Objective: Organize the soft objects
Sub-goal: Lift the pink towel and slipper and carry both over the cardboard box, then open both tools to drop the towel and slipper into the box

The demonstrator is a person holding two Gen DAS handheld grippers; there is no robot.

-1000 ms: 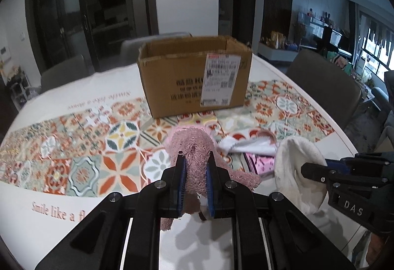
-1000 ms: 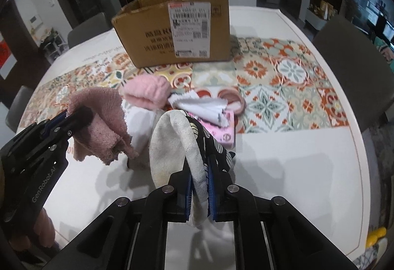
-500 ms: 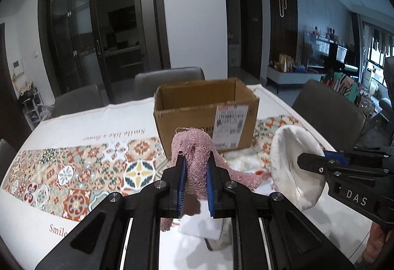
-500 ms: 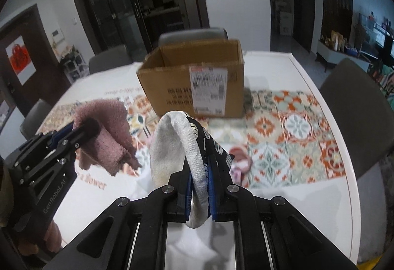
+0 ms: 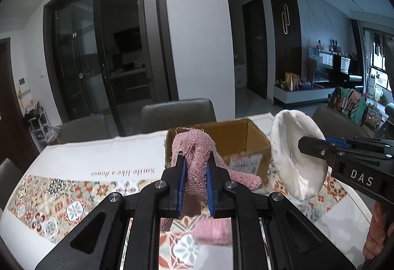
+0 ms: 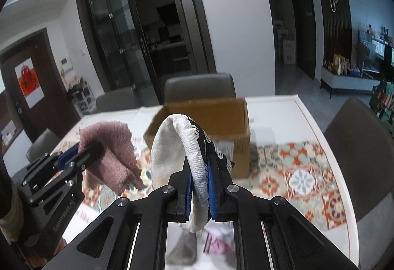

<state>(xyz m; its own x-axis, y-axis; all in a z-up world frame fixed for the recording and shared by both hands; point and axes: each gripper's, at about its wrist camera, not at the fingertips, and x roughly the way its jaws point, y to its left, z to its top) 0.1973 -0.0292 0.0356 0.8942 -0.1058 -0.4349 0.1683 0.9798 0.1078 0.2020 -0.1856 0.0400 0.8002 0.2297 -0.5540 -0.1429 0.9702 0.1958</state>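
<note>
Two hand-held grippers were up above the worktop (image 5: 81, 154), each clamped on a soft thing. Left hand-held gripper (image 5: 195, 166) had its blue pads pressed narrow on a pink towel (image 5: 194, 147), which bulged above the jaws and trailed a fuzzy end to the right. Right hand-held gripper (image 6: 200, 171) pinched a white cloth (image 6: 167, 147) with a black patterned side, folded into an arch over the jaws, its loose end hanging below them. From the left wrist view the right one reached in from the right edge, the cloth's pale side facing the camera, fingers (image 5: 376, 235) of the person's hand showing beneath it. From the right wrist view the left one stood at the left with the towel drooping from its tips. Beyond both held things sat an open cardboard box (image 6: 221, 112) with a shipping label, standing on a tiled-pattern runner (image 6: 303, 171). More soft things lay blurred on the worktop below the jaws: a pink roll (image 5: 213, 230) and a pink-and-white piece (image 6: 219, 243). Grey chairs (image 6: 199, 87) stood at the far side.
</note>
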